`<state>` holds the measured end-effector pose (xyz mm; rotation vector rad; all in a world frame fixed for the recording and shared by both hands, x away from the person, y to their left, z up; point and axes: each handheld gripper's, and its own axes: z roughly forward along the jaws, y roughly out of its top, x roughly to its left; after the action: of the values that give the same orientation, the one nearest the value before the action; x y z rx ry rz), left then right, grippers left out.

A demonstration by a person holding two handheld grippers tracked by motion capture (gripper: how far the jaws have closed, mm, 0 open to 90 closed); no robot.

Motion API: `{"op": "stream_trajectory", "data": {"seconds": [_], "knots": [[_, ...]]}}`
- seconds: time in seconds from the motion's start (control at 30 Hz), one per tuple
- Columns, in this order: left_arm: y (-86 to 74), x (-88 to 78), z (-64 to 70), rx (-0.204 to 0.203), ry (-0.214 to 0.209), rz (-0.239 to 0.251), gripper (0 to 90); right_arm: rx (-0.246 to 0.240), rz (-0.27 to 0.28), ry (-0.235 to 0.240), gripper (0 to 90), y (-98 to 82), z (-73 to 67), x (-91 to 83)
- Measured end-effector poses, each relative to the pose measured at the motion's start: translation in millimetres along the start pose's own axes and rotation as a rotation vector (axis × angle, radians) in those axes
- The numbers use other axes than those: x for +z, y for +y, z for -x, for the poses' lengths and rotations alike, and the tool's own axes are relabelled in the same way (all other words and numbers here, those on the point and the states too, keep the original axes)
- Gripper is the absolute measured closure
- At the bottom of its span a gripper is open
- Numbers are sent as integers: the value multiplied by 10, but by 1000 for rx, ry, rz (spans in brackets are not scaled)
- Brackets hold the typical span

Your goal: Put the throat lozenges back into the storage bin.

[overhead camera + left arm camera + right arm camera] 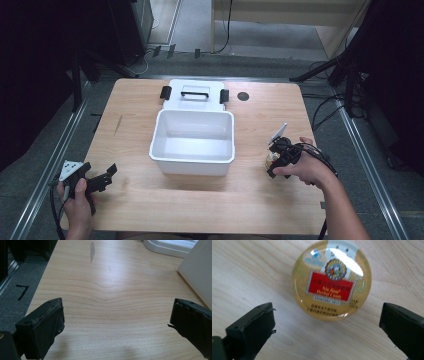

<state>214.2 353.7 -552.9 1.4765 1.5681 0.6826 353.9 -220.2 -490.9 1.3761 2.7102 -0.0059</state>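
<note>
Both tongs are spread: the right tongs (327, 322) hang over a candy tin (332, 280), right of the white bin (192, 137); the left tongs (116, 325) are bare.

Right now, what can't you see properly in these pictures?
- Candy tin, high view: mostly hidden behind the right tool.
- Tin's small print, right gripper view: blurred and under glare.
- White box, left gripper view: cut off by the right edge.
</note>
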Motion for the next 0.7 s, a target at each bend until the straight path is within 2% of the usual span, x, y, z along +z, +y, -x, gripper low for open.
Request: {"op": "stream_trajectory", "data": {"seconds": [0.27, 0.33, 0.63, 0.7], "knots": [[0, 1, 0, -5, -1, 2, 0, 48, 12, -6, 0, 167, 5, 32], [0, 0, -1, -4, -2, 2, 0, 78, 12, -4, 38, 213, 20, 49], [0, 0, -2, -6, -2, 2, 0, 105, -5, -12, 100, 278, 37, 128], [0, 1, -4, -7, -3, 3, 0, 126, -15, -12, 124, 282, 43, 155]]}}
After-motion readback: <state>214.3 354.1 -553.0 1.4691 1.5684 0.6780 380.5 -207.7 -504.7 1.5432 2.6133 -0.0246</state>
